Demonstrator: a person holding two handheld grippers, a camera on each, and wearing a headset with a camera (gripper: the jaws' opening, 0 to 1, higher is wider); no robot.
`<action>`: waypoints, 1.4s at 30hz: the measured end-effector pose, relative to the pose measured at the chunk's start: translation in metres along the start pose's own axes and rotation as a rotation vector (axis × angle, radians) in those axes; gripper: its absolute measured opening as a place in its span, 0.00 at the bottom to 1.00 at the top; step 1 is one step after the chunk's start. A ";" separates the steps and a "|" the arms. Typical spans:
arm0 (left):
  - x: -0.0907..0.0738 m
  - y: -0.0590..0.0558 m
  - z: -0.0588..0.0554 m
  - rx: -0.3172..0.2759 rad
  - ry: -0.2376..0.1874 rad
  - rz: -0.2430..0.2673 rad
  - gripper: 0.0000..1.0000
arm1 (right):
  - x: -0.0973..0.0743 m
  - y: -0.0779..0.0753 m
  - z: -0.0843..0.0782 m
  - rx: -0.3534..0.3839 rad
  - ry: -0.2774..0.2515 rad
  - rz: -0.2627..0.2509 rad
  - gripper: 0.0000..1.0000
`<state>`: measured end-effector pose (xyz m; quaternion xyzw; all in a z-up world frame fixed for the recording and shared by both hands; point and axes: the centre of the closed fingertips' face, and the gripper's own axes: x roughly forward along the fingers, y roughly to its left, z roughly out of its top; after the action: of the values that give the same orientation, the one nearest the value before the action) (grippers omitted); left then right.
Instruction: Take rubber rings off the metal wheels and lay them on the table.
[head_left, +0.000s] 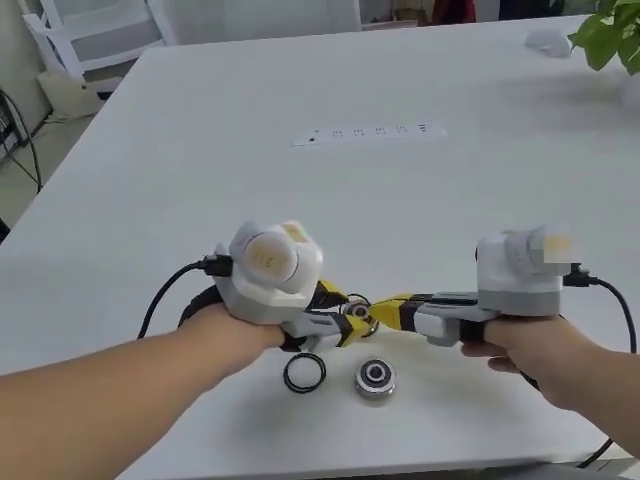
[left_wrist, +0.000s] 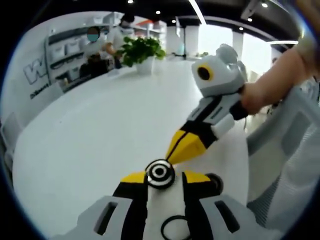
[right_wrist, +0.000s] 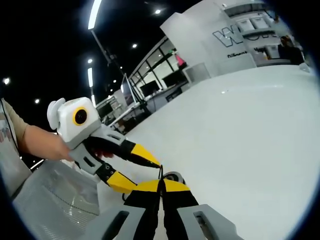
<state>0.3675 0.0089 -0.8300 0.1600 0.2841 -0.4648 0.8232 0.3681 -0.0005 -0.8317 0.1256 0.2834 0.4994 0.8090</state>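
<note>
My left gripper is shut on a small metal wheel, held just above the white table. My right gripper comes at it from the opposite side, tip to tip, with its jaws shut on a thin black strand of the wheel's rubber ring. In the head view the two grippers meet near the table's front edge, the left gripper on the left and the right gripper on the right. Below them a loose black rubber ring lies flat beside a second metal wheel.
A white power strip lies mid-table. A green plant and a small white object stand at the far right corner. A white chair stands past the far left edge. Gripper cables trail off both sides.
</note>
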 end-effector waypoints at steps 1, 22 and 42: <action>-0.002 0.001 0.000 -0.003 -0.005 0.000 0.29 | 0.000 0.000 0.001 0.002 -0.001 0.000 0.00; -0.045 0.003 0.011 -0.050 -0.100 0.010 0.52 | -0.004 0.016 0.014 -0.013 -0.009 0.011 0.00; -0.084 0.005 0.008 -0.062 -0.140 0.041 0.68 | -0.005 0.036 0.025 -0.027 -0.018 0.030 0.00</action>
<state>0.3405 0.0634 -0.7720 0.1074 0.2367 -0.4487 0.8550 0.3542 0.0135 -0.7926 0.1235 0.2674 0.5140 0.8056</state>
